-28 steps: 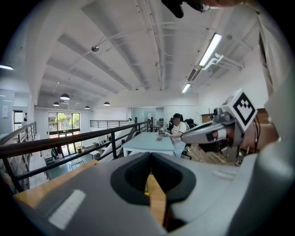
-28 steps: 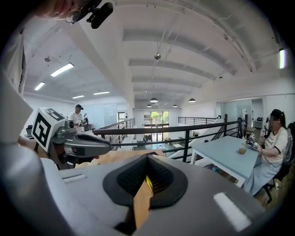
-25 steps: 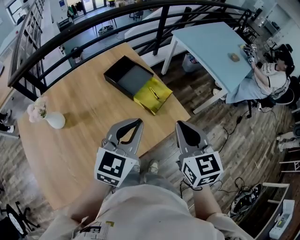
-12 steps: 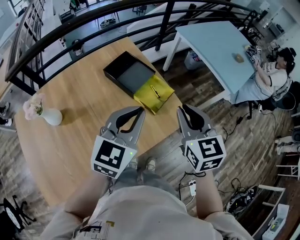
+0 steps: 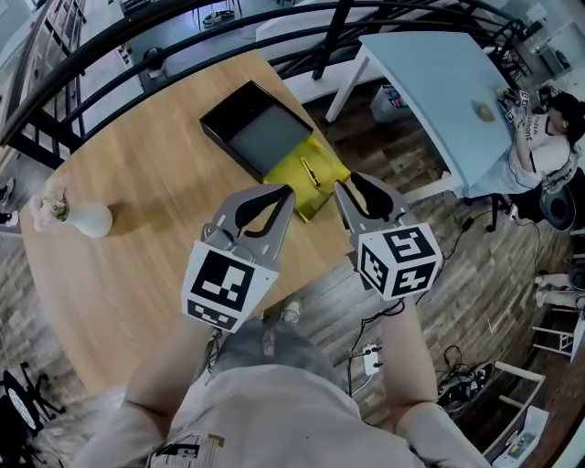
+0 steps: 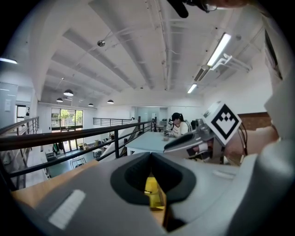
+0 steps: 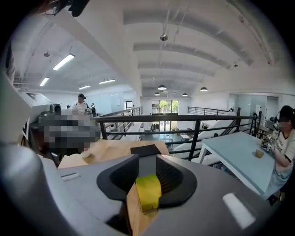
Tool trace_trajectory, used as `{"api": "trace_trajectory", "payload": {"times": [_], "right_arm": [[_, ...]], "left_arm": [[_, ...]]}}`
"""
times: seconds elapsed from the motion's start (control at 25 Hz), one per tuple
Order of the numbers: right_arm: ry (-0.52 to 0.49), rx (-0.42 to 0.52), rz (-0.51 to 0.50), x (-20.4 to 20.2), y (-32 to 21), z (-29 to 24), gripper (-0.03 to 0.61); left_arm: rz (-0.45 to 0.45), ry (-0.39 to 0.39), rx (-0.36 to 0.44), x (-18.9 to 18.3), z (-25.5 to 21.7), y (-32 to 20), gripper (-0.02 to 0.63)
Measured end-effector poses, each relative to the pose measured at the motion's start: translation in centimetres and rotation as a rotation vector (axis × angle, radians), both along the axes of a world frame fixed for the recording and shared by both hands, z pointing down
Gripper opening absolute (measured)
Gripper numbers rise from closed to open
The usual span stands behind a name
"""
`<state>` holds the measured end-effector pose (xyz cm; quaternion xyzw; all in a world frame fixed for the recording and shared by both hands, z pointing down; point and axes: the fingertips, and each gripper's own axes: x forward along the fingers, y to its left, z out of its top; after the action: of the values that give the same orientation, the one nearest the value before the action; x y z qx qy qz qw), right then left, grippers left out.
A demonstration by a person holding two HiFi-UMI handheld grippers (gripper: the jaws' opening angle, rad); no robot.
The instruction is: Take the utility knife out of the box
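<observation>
An open black box (image 5: 254, 128) lies at the far side of the round wooden table (image 5: 146, 219). Its yellow flap (image 5: 324, 157) lies folded out toward me, and the slim utility knife (image 5: 310, 173) rests on it. My left gripper (image 5: 286, 193) hovers just short of the flap's near left corner, shut with nothing in it. My right gripper (image 5: 353, 186) is off the flap's right side, its jaws opening with nothing between them. Through the left jaws (image 6: 150, 156) a strip of the yellow flap (image 6: 152, 190) shows. The right gripper view (image 7: 145, 159) shows the flap (image 7: 147, 191) and box (image 7: 146, 150) ahead.
A white vase with flowers (image 5: 84, 219) stands at the table's left. A black railing (image 5: 183, 26) runs behind the table. A light blue table (image 5: 430, 82) with a seated person (image 5: 544, 146) is at the right. The table's near edge (image 5: 302, 274) lies under my grippers.
Both grippers have moved forward toward the box and its yellow flap. The right gripper's jaws, shut a second ago, have parted. The left jaws stay together.
</observation>
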<state>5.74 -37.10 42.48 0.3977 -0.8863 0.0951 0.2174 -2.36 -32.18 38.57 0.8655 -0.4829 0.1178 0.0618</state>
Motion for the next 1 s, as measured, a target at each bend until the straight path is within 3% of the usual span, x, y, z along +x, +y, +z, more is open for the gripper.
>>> {"api": "trace_trajectory", "payload": {"times": [0.28,0.48,1.0], "right_arm": [[0.097,-0.104,-0.018,-1.7,-4.1,7.1,0.124],[0.231,-0.143,-0.04,-2.1,-5.5,13.0,0.137],[0.402,-0.32,-0.092,-2.4,-9.4,24.1,0.147]], "left_arm": [[-0.024,-0.029,-0.034,-0.7,4.1,-4.3,0.003],[-0.043,-0.012,-0.053,-1.1,7.4,-6.6,0.002],[-0.055,-0.017,-0.243,-2.1,16.8,-9.2,0.003]]}}
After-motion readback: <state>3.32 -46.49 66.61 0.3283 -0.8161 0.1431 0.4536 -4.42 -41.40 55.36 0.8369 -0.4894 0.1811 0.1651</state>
